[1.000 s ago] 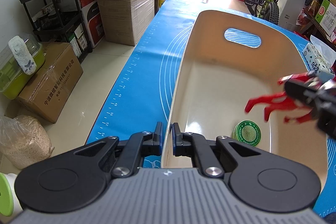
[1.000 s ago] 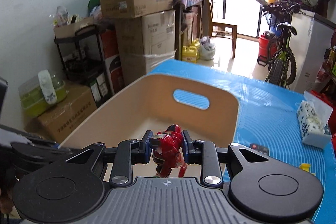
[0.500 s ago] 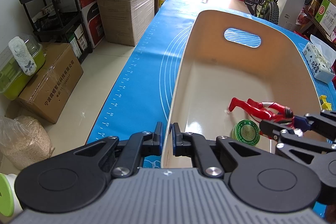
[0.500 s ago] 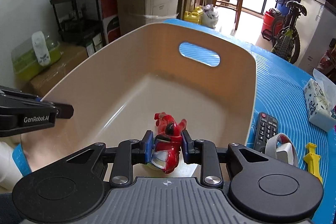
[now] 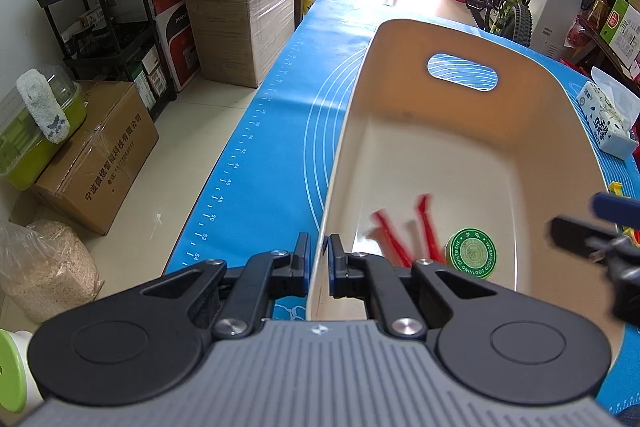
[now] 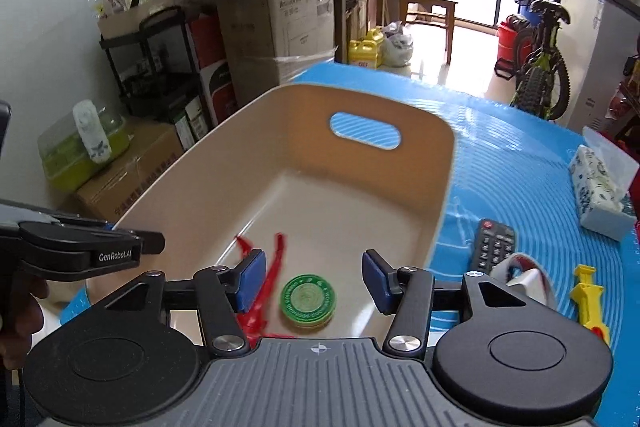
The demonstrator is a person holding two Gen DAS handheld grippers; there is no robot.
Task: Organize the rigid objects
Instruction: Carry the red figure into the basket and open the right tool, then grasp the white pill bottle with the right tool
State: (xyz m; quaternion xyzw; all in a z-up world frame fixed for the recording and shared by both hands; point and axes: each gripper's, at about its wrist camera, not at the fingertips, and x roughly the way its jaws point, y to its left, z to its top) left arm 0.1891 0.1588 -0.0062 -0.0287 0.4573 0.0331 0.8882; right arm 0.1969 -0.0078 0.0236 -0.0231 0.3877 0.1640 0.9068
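Blue silicone mat with white ruler marks and rings (image 5: 256,131) across the tabletop, carrying everything else. Large cream oval plastic tub with a cut-out handle slot (image 6: 224,155) standing on the mat, left of centre in the right wrist view. Left gripper (image 5: 318,259) clamped on the tub's near rim, one blue pad outside the wall, one inside, wall pinched tight between them. Right gripper (image 6: 311,277) hovering over the tub's near end, jaws opening, blue pads well apart, nothing gripped between them. Red plastic action figure (image 6: 260,287) on the tub floor, motion-blurred (legs streaked, pose hard to read), clear of both right pads, partly hidden behind the left pad in the right wrist view; in the left wrist view seen as red streaks (image 5: 404,235) just beside the tin. Round green ointment tin with printed lid (image 6: 307,301) flat on the tub floor, just right of the figure. Outside the tub, on the mat to its right: white patterned tissue pack (image 6: 600,191) farthest back, black remote control (image 6: 492,243) near the tub wall, grey-and-white object with a loop strap (image 6: 524,277) touching the remote's near end (type unclear), small yellow plastic toy (image 6: 588,301) at the near right.
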